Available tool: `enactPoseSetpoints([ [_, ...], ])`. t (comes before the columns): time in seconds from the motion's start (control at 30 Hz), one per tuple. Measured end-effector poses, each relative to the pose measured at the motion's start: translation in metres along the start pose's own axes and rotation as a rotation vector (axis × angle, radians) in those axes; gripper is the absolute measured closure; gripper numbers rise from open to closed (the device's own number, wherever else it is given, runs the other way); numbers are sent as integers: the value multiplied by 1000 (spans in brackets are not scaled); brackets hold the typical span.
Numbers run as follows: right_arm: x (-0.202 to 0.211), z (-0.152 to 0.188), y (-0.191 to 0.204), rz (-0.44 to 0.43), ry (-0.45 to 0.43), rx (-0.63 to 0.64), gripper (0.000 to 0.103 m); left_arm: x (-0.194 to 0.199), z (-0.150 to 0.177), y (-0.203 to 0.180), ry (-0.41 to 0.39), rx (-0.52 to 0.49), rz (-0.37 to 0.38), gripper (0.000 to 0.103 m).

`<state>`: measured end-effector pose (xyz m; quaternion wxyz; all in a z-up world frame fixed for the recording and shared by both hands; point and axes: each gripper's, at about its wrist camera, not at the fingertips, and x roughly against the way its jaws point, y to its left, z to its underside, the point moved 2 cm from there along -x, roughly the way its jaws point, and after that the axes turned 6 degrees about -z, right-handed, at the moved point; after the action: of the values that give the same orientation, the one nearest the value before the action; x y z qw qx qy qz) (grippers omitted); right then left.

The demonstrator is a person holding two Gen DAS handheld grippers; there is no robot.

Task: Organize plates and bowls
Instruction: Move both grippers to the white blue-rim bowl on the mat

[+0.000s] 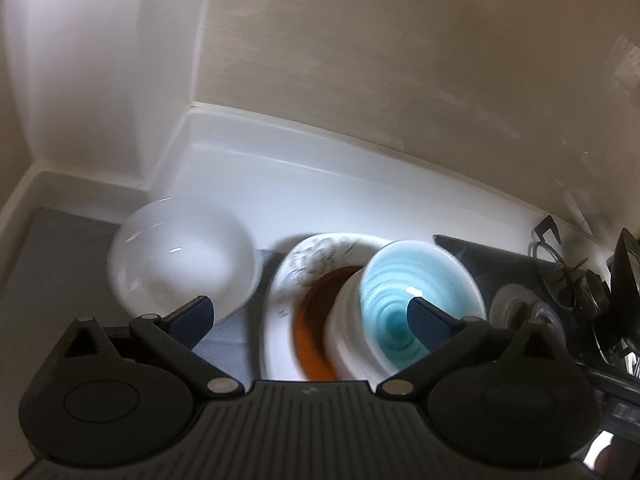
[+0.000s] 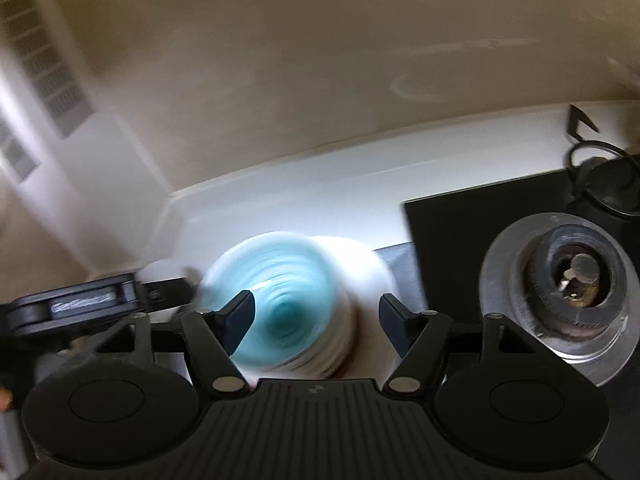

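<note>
Progress, judged from the present layout: stacking is partly done. A white patterned plate (image 1: 304,264) lies on the white table (image 1: 360,184) with a brown dish (image 1: 316,320) nested in it. A ribbed white bowl with a blue spiral interior (image 1: 404,288) sits on that brown dish, toward 3 o'clock of the plate centre. A plain white bowl (image 1: 180,264) stands separately at 9 o'clock of the stack, on a grey mat (image 1: 52,280); it appears to be the remaining item to consolidate, though motion blur limits certainty.

Table and room: the table runs to a raised white backsplash at 12 o'clock, below a beige wall (image 1: 380,60). A black cooktop (image 2: 480,232) with a gas burner (image 2: 568,288) occupies 3 o'clock. A louvred panel (image 2: 40,48) shows at 10 o'clock in the right wrist view.

Left hand-held gripper (image 1: 308,320): jaws spread to their widest, nothing between the pads; one pad overlaps the blue bowl in the view only.

Right hand-held gripper (image 2: 316,320): jaws spread, pads flanking the blue bowl without pressing on it. Bowl released.
</note>
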<state>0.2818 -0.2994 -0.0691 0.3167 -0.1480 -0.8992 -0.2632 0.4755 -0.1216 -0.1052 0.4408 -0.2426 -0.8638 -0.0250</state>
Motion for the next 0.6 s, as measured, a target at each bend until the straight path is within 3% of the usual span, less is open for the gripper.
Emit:
enactPoseSetpoints([
  [0.13, 5, 10, 33, -135, 45, 55, 17, 15, 17, 37, -19, 40, -86, 0],
  [0.23, -4, 17, 59, -218, 82, 102, 17, 21, 27, 71, -13, 97, -163, 0],
  [0.43, -38, 27, 96, -279, 154, 140, 17, 31, 35, 120, -19, 179, -285, 0],
  [0.6, -58, 29, 117, -274, 166, 182, 17, 28, 34, 136, 0, 233, -319, 0],
])
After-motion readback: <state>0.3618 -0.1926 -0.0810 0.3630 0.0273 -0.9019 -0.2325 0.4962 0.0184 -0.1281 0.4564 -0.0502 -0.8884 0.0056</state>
